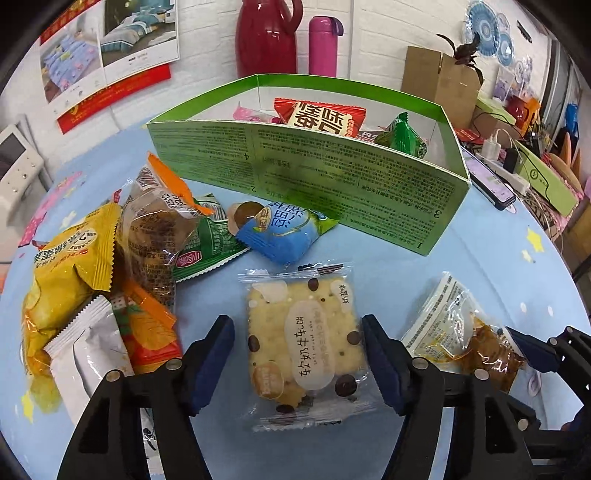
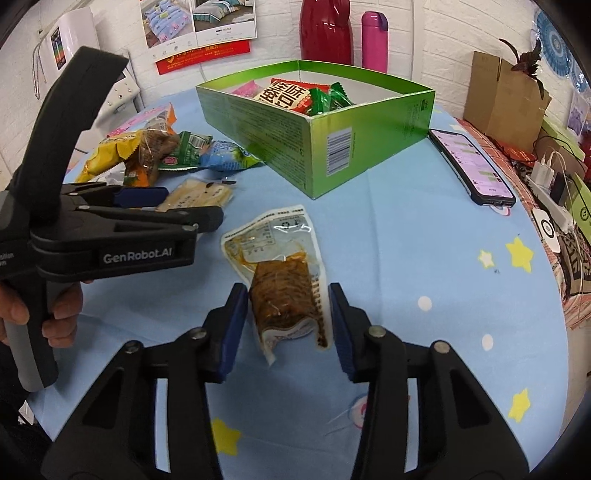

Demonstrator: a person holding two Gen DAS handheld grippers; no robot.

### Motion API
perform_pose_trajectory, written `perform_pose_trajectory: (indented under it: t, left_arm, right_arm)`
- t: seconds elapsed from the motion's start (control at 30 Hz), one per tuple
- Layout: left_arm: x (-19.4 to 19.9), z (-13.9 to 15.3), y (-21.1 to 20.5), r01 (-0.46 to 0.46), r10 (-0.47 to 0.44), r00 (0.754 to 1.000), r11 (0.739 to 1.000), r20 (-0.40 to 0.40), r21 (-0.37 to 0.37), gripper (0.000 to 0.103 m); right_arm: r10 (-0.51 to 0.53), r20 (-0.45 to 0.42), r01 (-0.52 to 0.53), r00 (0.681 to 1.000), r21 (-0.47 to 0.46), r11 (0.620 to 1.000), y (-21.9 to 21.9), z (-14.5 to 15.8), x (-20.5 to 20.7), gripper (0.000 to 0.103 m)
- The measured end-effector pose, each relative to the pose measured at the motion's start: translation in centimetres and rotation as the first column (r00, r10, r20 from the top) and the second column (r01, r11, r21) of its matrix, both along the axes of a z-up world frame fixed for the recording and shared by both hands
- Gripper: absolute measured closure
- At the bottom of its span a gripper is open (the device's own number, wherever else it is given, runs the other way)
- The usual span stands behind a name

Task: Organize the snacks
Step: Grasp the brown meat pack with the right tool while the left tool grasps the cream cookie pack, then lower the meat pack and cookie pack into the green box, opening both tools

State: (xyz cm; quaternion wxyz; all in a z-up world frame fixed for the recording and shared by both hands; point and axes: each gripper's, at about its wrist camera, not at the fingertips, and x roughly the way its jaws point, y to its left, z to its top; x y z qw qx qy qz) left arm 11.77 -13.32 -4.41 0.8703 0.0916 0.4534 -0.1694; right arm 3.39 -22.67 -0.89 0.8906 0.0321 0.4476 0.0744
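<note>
Snack sorting, part done, by my estimate under half

- Green box (image 2: pixel 369 144): on the blue table (image 2: pixel 424 258), at 12 o'clock from both grippers. Holds at least 4 packets: 1 red-and-white (image 2: pixel 286 96), 2 green (image 2: pixel 325 99), 1 pink (image 2: pixel 244 89); more may lie hidden behind the wall
- Loose pile (image 1: pixel 122 266): at 9 to 10 o'clock in the left wrist view. About 7 packets, overlapping, count unsure
- Cracker packet (image 1: pixel 304 343): 1, flat on the table, between the spread fingers of the left gripper (image 1: pixel 298 363); fingers beside it, not yet pinching
- Brown vacuum packet (image 2: pixel 282 288): 1, flat, between the spread fingers of the right gripper (image 2: pixel 287 325); no grip yet, contact unclear
- Left to do: roughly 9 packets to go in the box
- Not task items: phone (image 2: pixel 471 166) at 2 o'clock of the box, 1 red jug (image 2: pixel 325 29), 1 pink flask (image 2: pixel 373 40)
</note>
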Motion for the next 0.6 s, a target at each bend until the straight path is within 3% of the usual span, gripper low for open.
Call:
perform_pose_trajectory:
  t: [0.1,0.13,0.17,0.37,0.6]
  left_arm:
    - [0.2,0.1,0.3,0.008,-0.008,1.000,1.000,0.007,-0.006,0.032]
    - [0.0,0.2,0.5,0.016,-0.016,1.000,1.000,0.012,-0.008,0.044]
    - [-0.1,0.4,0.5,0.020,-0.020,1.000,1.000,0.017,0.001,0.045]
    - [-1.1,1.0,1.6,0.011,-0.010,0.999,1.000,0.051,-0.028,0.045]
    - [-2.4,4.2,2.8,0.016,-0.008,0.990,0.998,0.143,-0.053,0.045]
  right_arm:
    - [-0.006,0.001,0.006,1.000,0.018,1.000,-0.3,0.0,-0.2,0.060]
    - [-0.008,0.002,0.008,1.000,0.020,1.000,-0.4,0.1,-0.3,0.061]
    - [-0.010,0.011,0.010,1.000,0.020,1.000,-0.4,0.3,-0.5,0.063]
    - [0.007,0.034,-0.008,0.999,0.021,1.000,0.0,1.5,-1.4,0.067]
    - [0.001,0.104,-0.006,0.995,0.045,0.999,-0.5,4.3,-2.3,0.067]
